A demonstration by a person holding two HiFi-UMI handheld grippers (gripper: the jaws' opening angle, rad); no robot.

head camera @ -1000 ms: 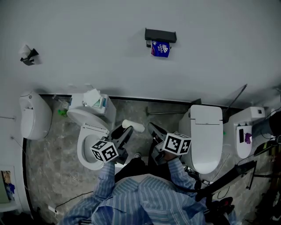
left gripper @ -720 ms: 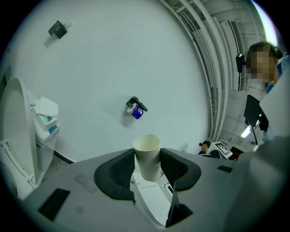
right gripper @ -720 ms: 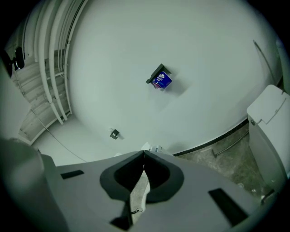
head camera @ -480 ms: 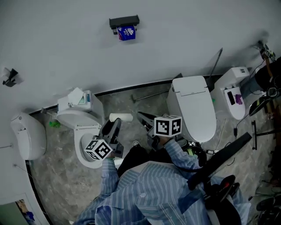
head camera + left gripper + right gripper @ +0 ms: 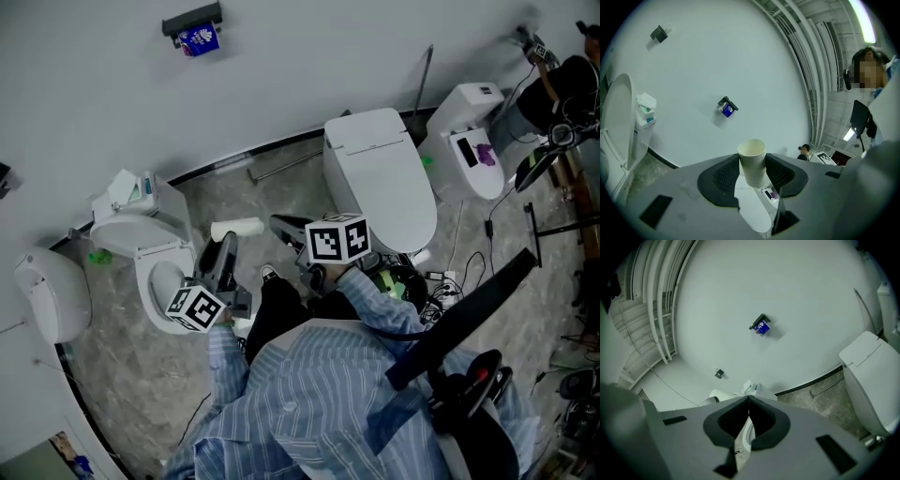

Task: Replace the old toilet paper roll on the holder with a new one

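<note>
The white wall [image 5: 281,94] is faced. A closed toilet [image 5: 380,178] is seen at right and an open toilet [image 5: 155,277] at left, with bare stone floor [image 5: 281,183] left between them. The right gripper [image 5: 281,225] is pressed together, empty. A pale roll tube [image 5: 236,228] is pinched by the left gripper [image 5: 228,246]; its hollow end is shown only in the left gripper view. The holder [image 5: 192,19], bearing a blue-wrapped roll [image 5: 199,39], is mounted well apart on the wall.

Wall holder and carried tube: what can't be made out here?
Every view: wall holder too small; blue item under it unreadable.
Left gripper view: rear end of the white tube hidden inside the left gripper.
Head view: toilet bowl partly covered by that gripper.
</note>
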